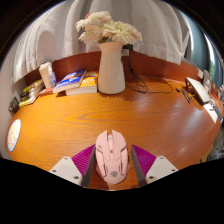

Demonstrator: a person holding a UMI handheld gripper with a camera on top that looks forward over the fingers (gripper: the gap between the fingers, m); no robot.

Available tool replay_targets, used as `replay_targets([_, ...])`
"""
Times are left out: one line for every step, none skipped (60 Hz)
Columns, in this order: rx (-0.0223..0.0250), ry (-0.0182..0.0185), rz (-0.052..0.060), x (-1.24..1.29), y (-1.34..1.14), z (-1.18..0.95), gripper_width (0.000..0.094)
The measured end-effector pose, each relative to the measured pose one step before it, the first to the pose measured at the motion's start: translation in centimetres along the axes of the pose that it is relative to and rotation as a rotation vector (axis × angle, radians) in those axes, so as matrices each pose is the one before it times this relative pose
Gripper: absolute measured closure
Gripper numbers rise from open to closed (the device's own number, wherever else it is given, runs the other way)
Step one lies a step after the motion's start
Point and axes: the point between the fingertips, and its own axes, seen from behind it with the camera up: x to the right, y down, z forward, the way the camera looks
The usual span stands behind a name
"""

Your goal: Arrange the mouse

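A pale pink computer mouse (112, 155) lies on the wooden desk (60, 125), its front end pointing away from me. It sits between the two fingers of my gripper (112, 172). The left finger (88, 165) and the right finger (136, 165) flank it, with a thin strip of desk showing on either side. The gripper is open and the mouse rests on the desk. The magenta pads (74, 158) show beside the fingers.
A white vase (111, 68) of pale flowers stands at the back centre, with a cable on the desk beside it. Books (72, 80) lie at the back left. A white round object (13, 134) is at the left edge. A white device (198, 90) sits at the back right.
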Motion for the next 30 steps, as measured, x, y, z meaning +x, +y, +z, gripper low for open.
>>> replay_targets([0.00107, -0.01038, -0.0009, -0.276, -0.151, 0.104, 0.0296])
replay_targets([0.00092, -0.00654, -0.0027, -0.205, -0.085, 0.111, 0.0343])
replay_targets([0.0005, -0.00548, -0.0056, -0.121, -0.082, 0.074, 0.04])
replay_targets([0.0003, 0.00567, -0.0065, 0.33, -0.022, 0.171, 0.0415])
replay_targets([-0.0001, 0.00312, -0.0013, 0.03, -0.052, 0.007, 0.0416])
replay_targets([-0.00078, 0.00261, 0.0025, -0.002, 0.05, -0.017, 0.0429])
replay_targets([-0.00184, 0.00196, 0.0028, -0.05, 0.014, 0.005, 0.044])
replay_targets([-0.00326, 0.00229, -0.0023, -0.004, 0.059, 0.018, 0.0451])
replay_targets([-0.00166, 0.00098, -0.0066, -0.02, -0.008, 0.002, 0.0458])
replay_targets([-0.0018, -0.00019, -0.0051, -0.025, 0.045, 0.026, 0.0472])
replay_targets([-0.00308, -0.0012, -0.0017, -0.03, 0.025, 0.064, 0.0482])
replay_targets([-0.00522, 0.0004, 0.0011, 0.046, -0.032, -0.075, 0.0498])
replay_targets([-0.00373, 0.00037, 0.0011, -0.001, 0.032, 0.099, 0.0513])
replay_targets([-0.00908, 0.00005, 0.002, 0.023, -0.025, 0.009, 0.0539])
replay_targets([-0.00442, 0.00156, 0.0023, 0.019, 0.017, 0.031, 0.0545])
replay_targets([-0.01073, 0.00157, 0.0016, 0.001, 0.089, 0.008, 0.0562])
replay_targets([-0.00572, 0.0022, 0.0005, 0.021, -0.034, 0.022, 0.0564])
replay_targets([-0.01086, 0.00225, 0.0014, 0.004, 0.077, 0.012, 0.0573])
replay_targets([-0.0058, 0.0022, 0.001, 0.011, -0.065, -0.027, 0.0584])
replay_targets([-0.00776, 0.00385, -0.001, -0.022, 0.025, 0.041, 0.0585])
replay_targets([-0.00918, 0.00345, -0.0004, 0.015, -0.063, -0.091, 0.0586])
replay_targets([-0.00877, 0.0048, 0.0005, 0.013, -0.038, -0.046, 0.0587])
replay_targets([-0.00823, 0.00405, 0.0019, -0.015, -0.079, -0.119, 0.0587])
replay_targets([-0.00295, 0.0011, 0.0033, -0.125, -0.255, -0.167, 0.0587])
replay_targets([0.00238, 0.0001, 0.0041, -0.155, -0.44, -0.263, 0.0588])
replay_targets([0.00766, 0.00291, 0.0043, -0.094, -0.619, -0.329, 0.0586])
replay_targets([0.01191, 0.00735, 0.0016, -0.042, -0.733, -0.368, 0.0585])
replay_targets([0.01132, 0.00919, -0.006, -0.084, -0.657, -0.273, 0.0585])
replay_targets([0.00977, 0.00803, -0.0094, -0.103, -0.826, -0.49, 0.0585])
replay_targets([0.0148, 0.00489, -0.0034, -0.257, -0.935, -0.592, 0.0585])
